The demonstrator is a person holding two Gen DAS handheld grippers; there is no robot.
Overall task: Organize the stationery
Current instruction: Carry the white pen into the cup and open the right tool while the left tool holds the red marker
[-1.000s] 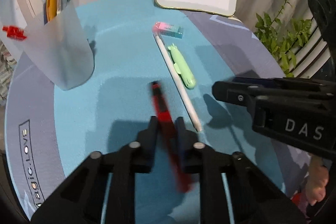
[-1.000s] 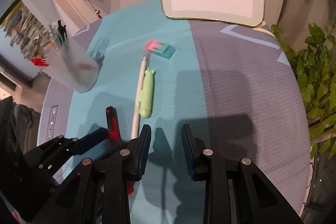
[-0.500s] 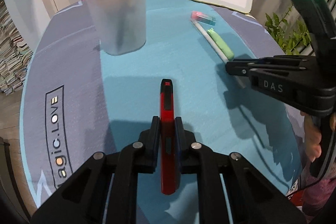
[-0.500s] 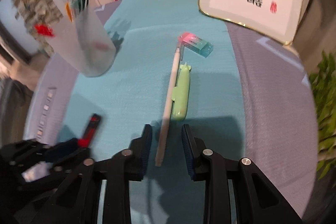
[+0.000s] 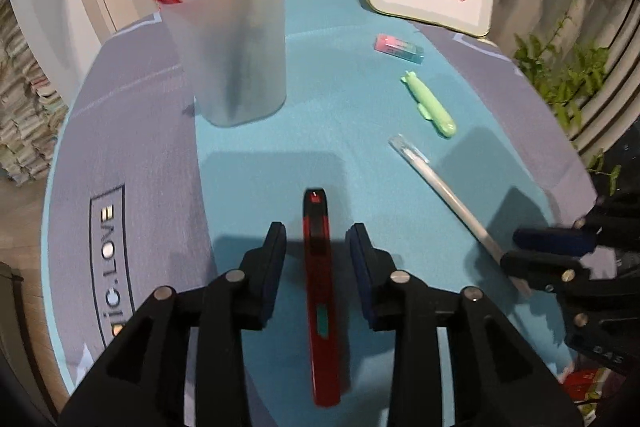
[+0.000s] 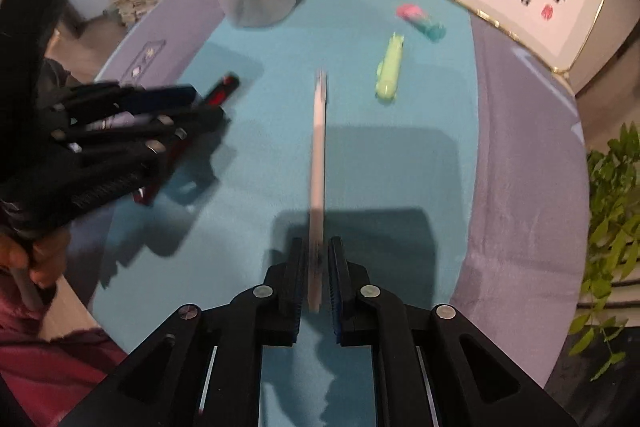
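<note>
Left gripper (image 5: 316, 239) spread wide astride the red utility knife (image 5: 320, 291), right gripper (image 6: 315, 267) clamped low on the white pen (image 6: 318, 167) — risking a swing and slip.

A round table (image 5: 132, 131) under a teal-and-grey mat carried a frosted pen cup (image 5: 232, 55). Right of the cup lay an eraser (image 5: 398, 48) and a green cutter (image 5: 429, 103); nearer than the cup, a red pen (image 5: 320, 267).

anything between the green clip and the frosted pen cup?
Nothing: bare teal mat between the green clip and the frosted pen cup, clearest in the left wrist view. The white pen lies nearer, off that line.
</note>
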